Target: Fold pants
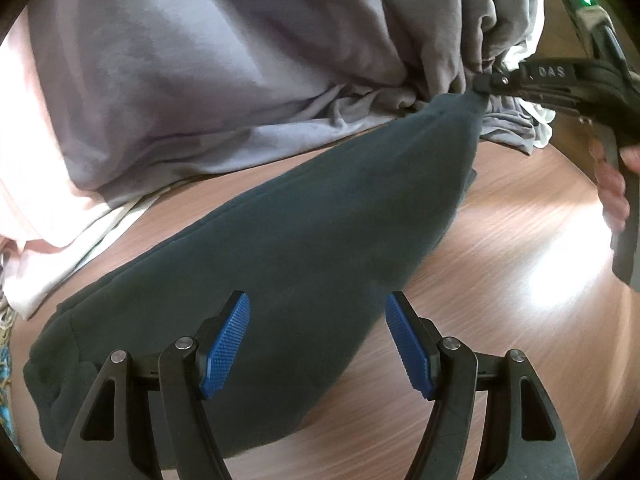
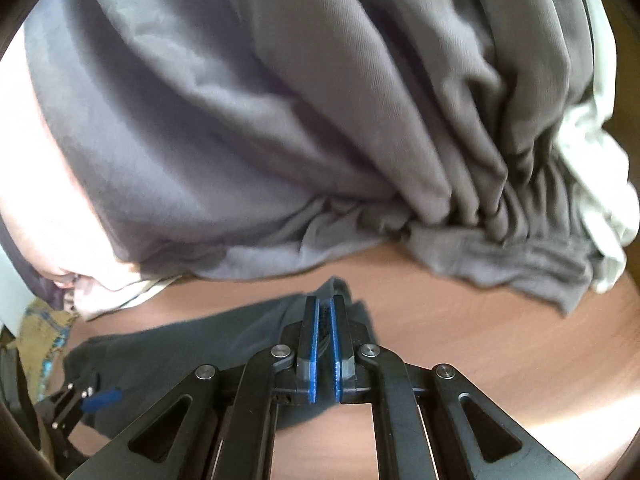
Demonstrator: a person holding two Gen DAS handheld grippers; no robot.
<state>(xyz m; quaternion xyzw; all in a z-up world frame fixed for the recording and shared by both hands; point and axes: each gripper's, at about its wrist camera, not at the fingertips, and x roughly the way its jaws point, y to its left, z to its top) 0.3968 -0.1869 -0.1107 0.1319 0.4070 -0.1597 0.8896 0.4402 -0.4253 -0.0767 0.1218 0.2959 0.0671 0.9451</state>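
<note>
The dark teal pants (image 1: 280, 248) are spread across the wooden table (image 1: 500, 240), running from the near left of the left wrist view up to a pulled-out point at the upper right. That point is pinched by the right gripper (image 1: 486, 82), whose black body is seen entering from the right edge with the person's hand (image 1: 616, 188) wrapped round its handle. In the right wrist view the same grasp is shown from behind: the right gripper (image 2: 324, 340) is clenched, its blue pads (image 2: 314, 344) brought almost together with a fold of the pants (image 2: 180, 356) caught between them, the rest of the garment trailing off to the lower left over the table (image 2: 480, 340).

The left gripper (image 1: 318, 340) is held released above the near part of the pants, its two blue pads (image 1: 226, 344) set wide apart with dark fabric seen in the gap; whether the pads touch the cloth cannot be told. This gripper is also glimpsed small at the lower left of the right wrist view (image 2: 80, 400), over the garment's far end.

Behind the pants a large heap of grey cloth (image 1: 200, 80) is piled on the table, gathered into tight creases towards the right (image 2: 480, 184). Pale pink fabric (image 1: 36, 184) is seen under its left side, and white cloth (image 2: 600, 184) at its right
</note>
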